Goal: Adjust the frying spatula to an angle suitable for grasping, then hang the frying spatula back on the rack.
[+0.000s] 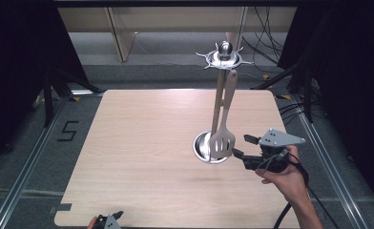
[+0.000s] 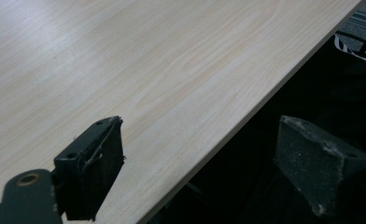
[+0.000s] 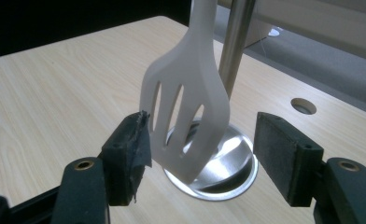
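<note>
A pale slotted spatula (image 1: 222,142) hangs by its handle from the hooked top ring (image 1: 224,58) of a steel utensil stand, its blade just above the stand's round base (image 1: 200,147). My right gripper (image 1: 242,146) reaches in from the right at blade height. In the right gripper view the spatula blade (image 3: 190,107) is between the jaws of my right gripper (image 3: 202,128). The jaws are open: the left pad is close to the blade's edge and the right pad stands well apart. My left gripper (image 2: 202,126) is open and holds nothing, over the table's near edge (image 1: 112,218).
The stand's steel pole (image 3: 235,42) rises right behind the blade. The wooden table (image 1: 142,143) stretches out to the left of the stand. A round hole (image 3: 303,106) is cut in the tabletop beyond the base. Dark frames and cables flank the table.
</note>
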